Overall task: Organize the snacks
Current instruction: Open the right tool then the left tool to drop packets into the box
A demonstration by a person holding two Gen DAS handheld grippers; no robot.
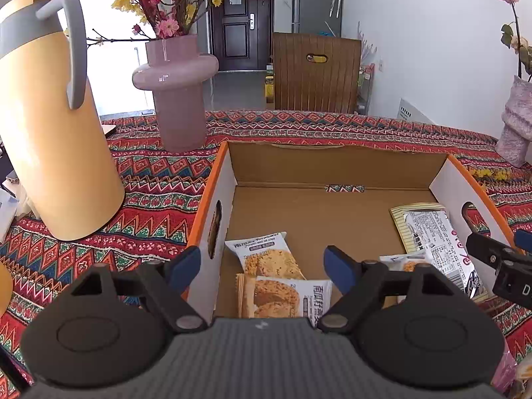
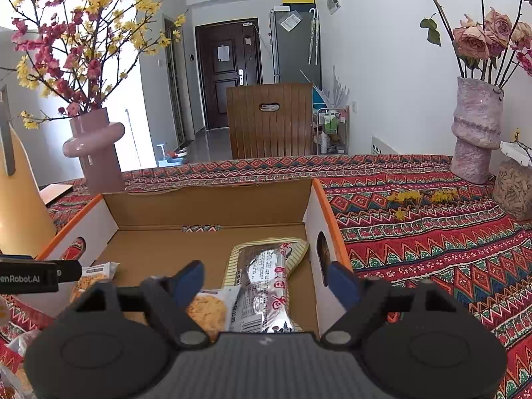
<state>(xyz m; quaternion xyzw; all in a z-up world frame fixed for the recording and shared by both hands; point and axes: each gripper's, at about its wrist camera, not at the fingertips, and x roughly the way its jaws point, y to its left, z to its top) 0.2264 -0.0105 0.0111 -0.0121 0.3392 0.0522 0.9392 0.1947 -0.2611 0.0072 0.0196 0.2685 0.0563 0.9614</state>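
Left gripper jaws spread wide, right gripper likewise, both empty

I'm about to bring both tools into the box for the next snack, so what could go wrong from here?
1. The left tool straddles the cardboard box's left wall; closing or lowering could catch it and shift the box.
2. The right tool straddles the right wall likewise.
3. The silver packet lies on the striped packet, so a grab there might lift both.
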